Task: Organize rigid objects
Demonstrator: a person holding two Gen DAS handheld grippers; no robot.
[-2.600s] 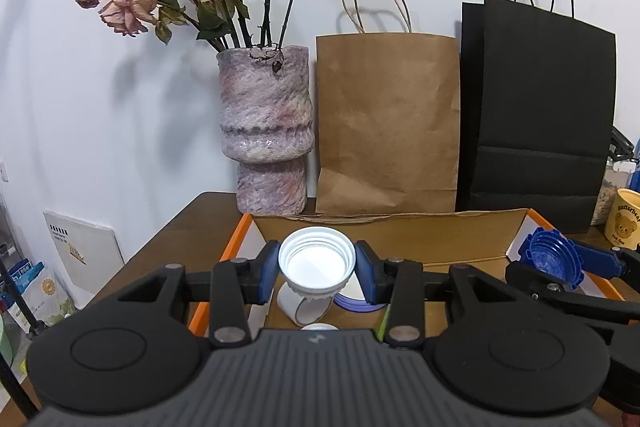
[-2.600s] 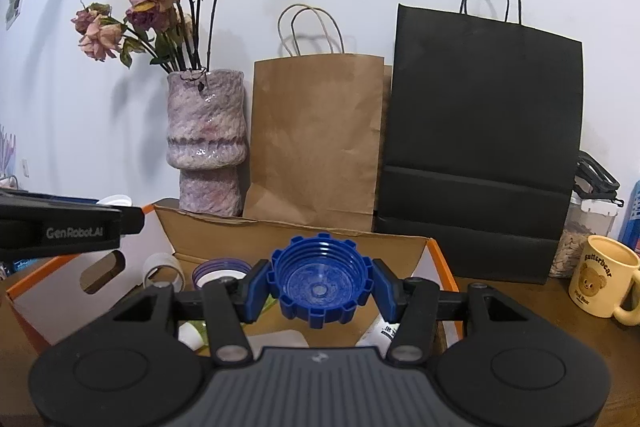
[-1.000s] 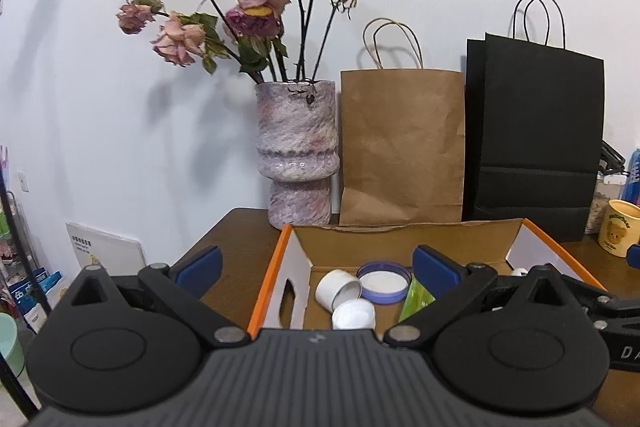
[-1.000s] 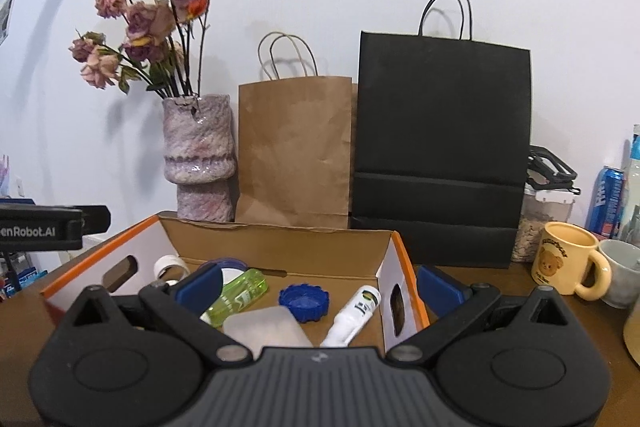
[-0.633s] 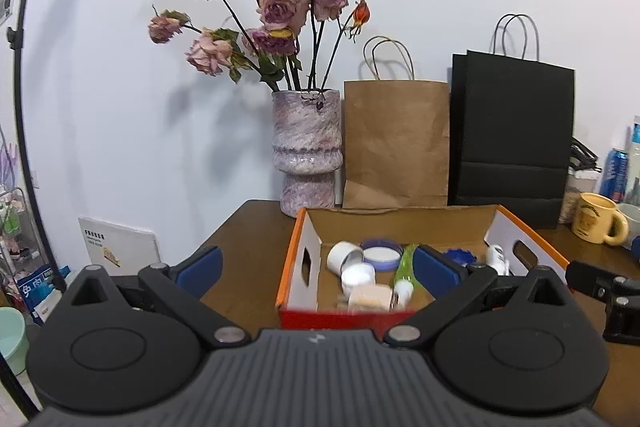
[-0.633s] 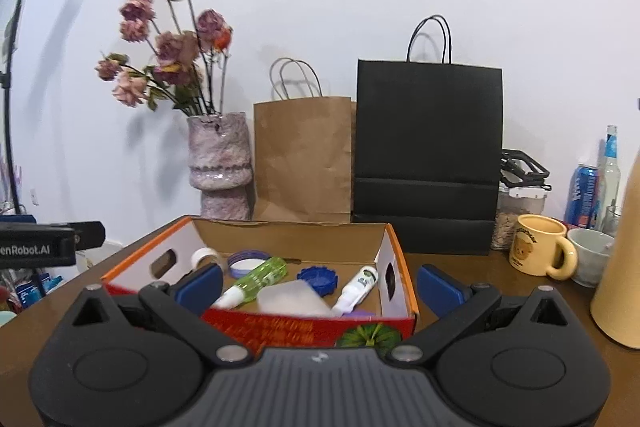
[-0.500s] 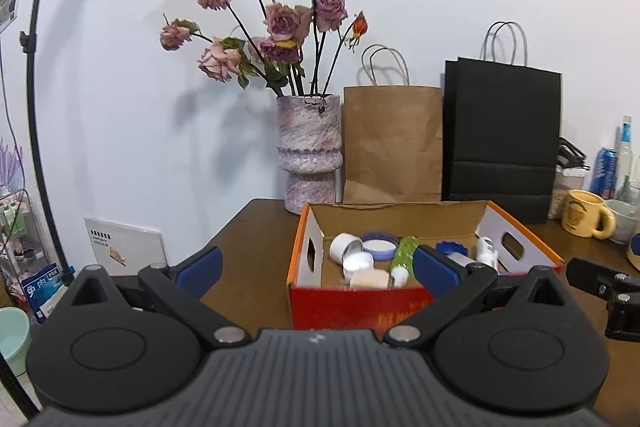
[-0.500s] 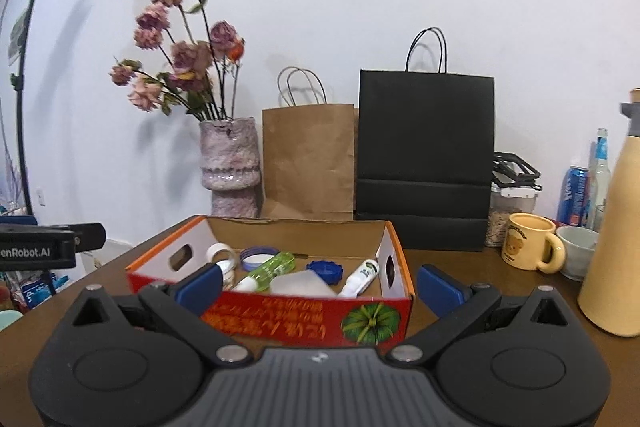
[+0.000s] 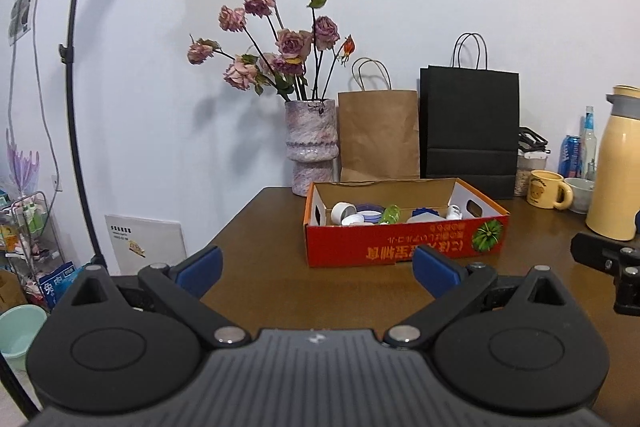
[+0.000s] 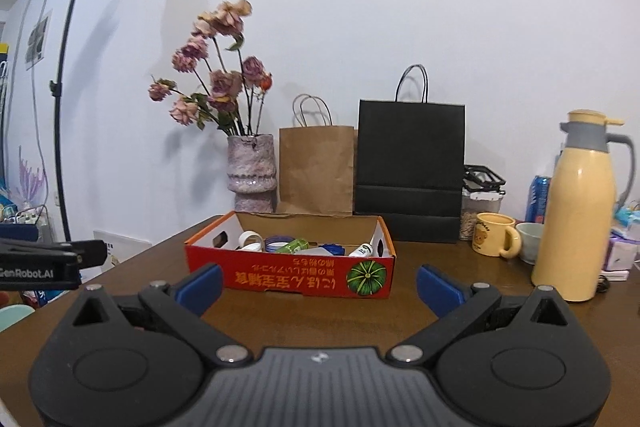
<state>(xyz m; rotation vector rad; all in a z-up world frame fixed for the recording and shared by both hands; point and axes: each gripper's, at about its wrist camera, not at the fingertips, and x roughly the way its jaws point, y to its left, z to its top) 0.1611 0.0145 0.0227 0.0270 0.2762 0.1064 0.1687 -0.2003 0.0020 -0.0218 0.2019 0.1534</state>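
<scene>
A red-and-orange cardboard box (image 9: 404, 246) (image 10: 288, 274) stands on the brown table (image 9: 280, 291). Inside it lie a white cup (image 9: 342, 211), a purple-rimmed lid (image 9: 368, 215), a green bottle (image 9: 390, 214), a blue cap (image 10: 333, 248) and a white tube (image 10: 362, 250). My left gripper (image 9: 318, 273) hangs open well back from the box, nothing between its blue pads. The right gripper (image 10: 318, 285) is also open and empty, in front of the box's printed side. Part of the right gripper shows at the left wrist view's right edge.
Behind the box stand a vase of dried roses (image 9: 310, 151), a brown paper bag (image 9: 378, 135) and a black paper bag (image 9: 470, 129). To the right are a yellow mug (image 10: 494, 240), a cream thermos (image 10: 580, 211), a can and a jar. A light stand (image 10: 64, 87) rises at left.
Both grippers let go of the white cup and blue cap into the box, opened, and have pulled back and up; the box now looks smaller and farther away.
</scene>
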